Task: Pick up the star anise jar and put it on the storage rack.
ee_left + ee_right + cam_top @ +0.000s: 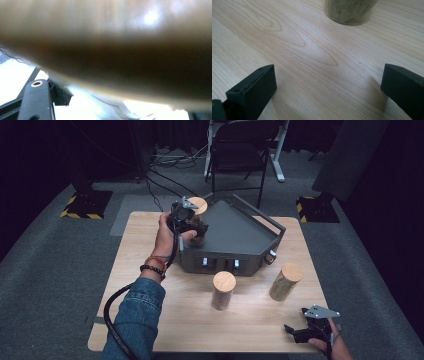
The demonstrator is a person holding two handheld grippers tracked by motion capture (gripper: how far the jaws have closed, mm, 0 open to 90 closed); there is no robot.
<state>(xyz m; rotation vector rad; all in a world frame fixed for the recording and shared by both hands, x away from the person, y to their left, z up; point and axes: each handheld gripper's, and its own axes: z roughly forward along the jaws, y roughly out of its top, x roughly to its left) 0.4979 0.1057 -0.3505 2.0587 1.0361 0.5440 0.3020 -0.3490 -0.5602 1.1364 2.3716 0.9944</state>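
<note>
We work at a pale wooden table [150, 320] on grey carpet, with dark curtains, a folding chair [239, 150] and loose cables beyond its far edge. On the far half sits a grey metal tray [235, 232] with raised rails.

Our left gripper [192, 222] hangs over the tray's left corner, clenched on what seems to be a wooden cylinder [199, 205], its pale round top showing just behind the gripper. In the left gripper view the cylinder's brown side is a close blur [112, 45], so we cannot make out how the jaws sit on it; one black jaw edge shows at the lower left.

Two more cylinders stand upright on the bare wood in front of the tray: a middle one [223, 290] and a right one [286, 281], apart from each other.

Our right gripper [300, 330] rests low near the table's near right corner, jaws spread wide and holding nothing, with open wood between it and the right one's base [350, 12].
</note>
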